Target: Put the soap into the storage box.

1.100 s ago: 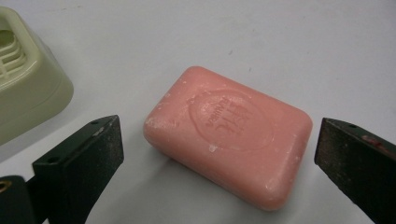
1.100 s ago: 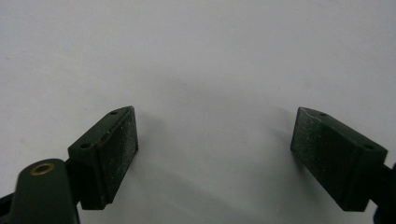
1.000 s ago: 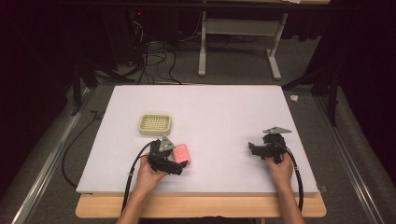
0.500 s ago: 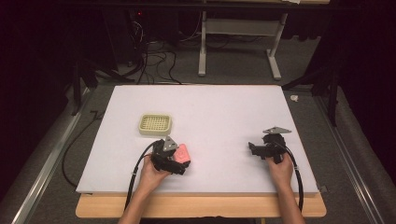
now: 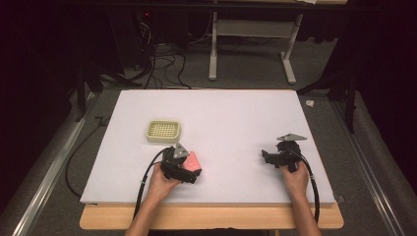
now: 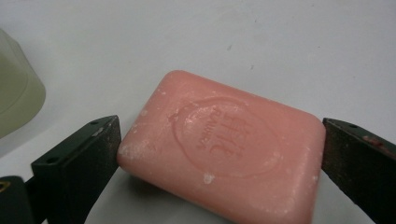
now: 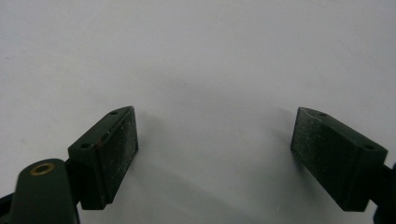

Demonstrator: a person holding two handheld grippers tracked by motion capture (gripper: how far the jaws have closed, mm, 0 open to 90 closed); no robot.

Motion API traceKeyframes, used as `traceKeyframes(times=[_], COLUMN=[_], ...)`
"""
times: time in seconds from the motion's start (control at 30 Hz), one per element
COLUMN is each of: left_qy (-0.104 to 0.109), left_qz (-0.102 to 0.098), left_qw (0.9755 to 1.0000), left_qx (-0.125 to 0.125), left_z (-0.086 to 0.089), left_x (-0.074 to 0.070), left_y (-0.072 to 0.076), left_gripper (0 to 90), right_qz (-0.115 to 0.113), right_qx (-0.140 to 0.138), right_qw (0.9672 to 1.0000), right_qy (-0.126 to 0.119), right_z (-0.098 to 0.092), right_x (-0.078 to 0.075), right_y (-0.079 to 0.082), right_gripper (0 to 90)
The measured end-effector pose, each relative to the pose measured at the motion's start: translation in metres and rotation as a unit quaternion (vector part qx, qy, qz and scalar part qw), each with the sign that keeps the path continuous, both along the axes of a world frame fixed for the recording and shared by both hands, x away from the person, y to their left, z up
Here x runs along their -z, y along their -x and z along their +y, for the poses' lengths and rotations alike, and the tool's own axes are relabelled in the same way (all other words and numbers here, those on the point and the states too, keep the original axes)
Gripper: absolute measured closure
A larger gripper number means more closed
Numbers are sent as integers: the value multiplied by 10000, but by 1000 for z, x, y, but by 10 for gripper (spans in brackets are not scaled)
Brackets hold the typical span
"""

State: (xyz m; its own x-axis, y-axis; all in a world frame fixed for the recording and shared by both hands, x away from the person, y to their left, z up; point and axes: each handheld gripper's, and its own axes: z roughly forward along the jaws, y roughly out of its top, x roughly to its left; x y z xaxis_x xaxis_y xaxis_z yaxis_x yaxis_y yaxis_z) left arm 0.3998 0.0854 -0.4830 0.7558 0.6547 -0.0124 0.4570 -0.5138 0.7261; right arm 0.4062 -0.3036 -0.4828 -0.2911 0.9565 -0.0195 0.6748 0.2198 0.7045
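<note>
Soap (image 5: pixel 193 161) lies near the table's (image 5: pixel 236 113) front left, between the left gripper's (image 5: pixel 186 167) jaws, the dish (image 5: pixel 163 131) just beyond; the right gripper (image 5: pixel 273 158) rests apart. Left gripper view: jaws touch the bar's (image 6: pixel 224 149) two short ends, its long axis spanning them; it seems gripped, lifting next. Right gripper view: jaws wide, empty.

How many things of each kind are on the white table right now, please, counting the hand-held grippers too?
Pink soap bar: 1
Cream soap dish: 1
Hand-held grippers: 2, the left hand-held gripper with its jaws at the two ends of the soap, and the right hand-held gripper open with nothing between its jaws
Total: 4
</note>
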Motion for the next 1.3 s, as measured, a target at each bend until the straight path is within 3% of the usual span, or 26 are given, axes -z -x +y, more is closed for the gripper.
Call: traceKeyframes(times=[0.4,0.97,1.07,1.13,1.3], left_qy=[-181,-236,-243,-200,-184], left_qz=[-46,8,12,-37,-14], left_qw=[9998,9997,9997,9998,9998], left_qx=[-2,-68,-45,-69,-98], left_z=[-6,-6,-5,-2,-2], left_x=[2,2,0,-1,-1], left_y=[-1,0,2,3,2], left_gripper=[31,40,59,137,138], right_qz=[-5,-4,-5,-3,-3], right_qx=[-3,-3,-3,3,1], right_qw=[10000,10000,10000,10000,10000], right_qy=[1,1,0,-2,-1], right_z=[0,0,0,0,0], right_x=[0,0,0,0,0], right_y=[0,0,0,0,0], right_gripper=[155,155,155,155,155])
